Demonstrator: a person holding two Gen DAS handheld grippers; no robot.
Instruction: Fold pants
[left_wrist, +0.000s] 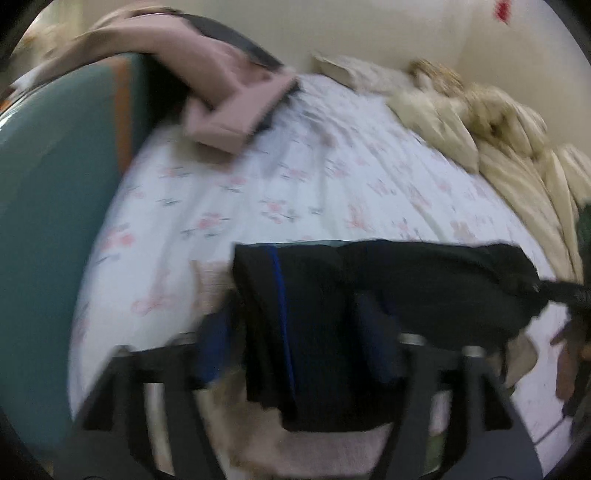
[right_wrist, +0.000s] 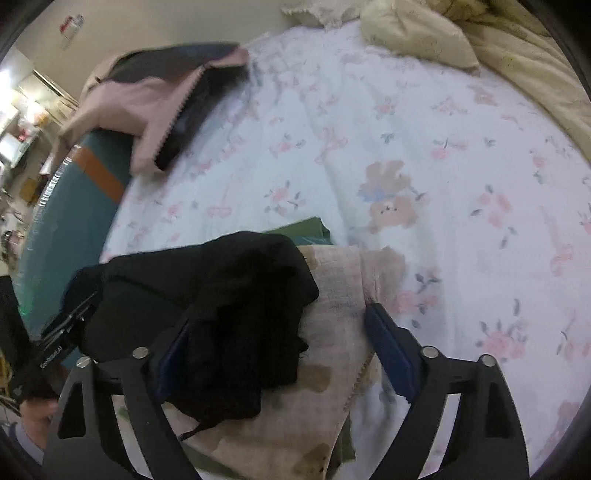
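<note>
The black pants (left_wrist: 424, 284) with a blue side stripe hang bunched between my left gripper's (left_wrist: 295, 339) blue-padded fingers, which stand fairly wide around the cloth; the view is blurred. In the right wrist view the black pants (right_wrist: 207, 306) lie heaped on a beige printed garment (right_wrist: 340, 295). My right gripper (right_wrist: 280, 350) is open, its fingers wide apart, the left finger against the black heap, the right finger (right_wrist: 391, 354) beside the beige cloth. The other gripper (right_wrist: 62, 332) shows at the left edge.
A floral white bedsheet (right_wrist: 424, 147) covers the bed. A pink and dark jacket (right_wrist: 155, 99) drapes over the teal footboard (right_wrist: 74, 221). Cream duvet and pillows (left_wrist: 480, 122) lie along the wall. A green garment (right_wrist: 306, 229) lies under the pile.
</note>
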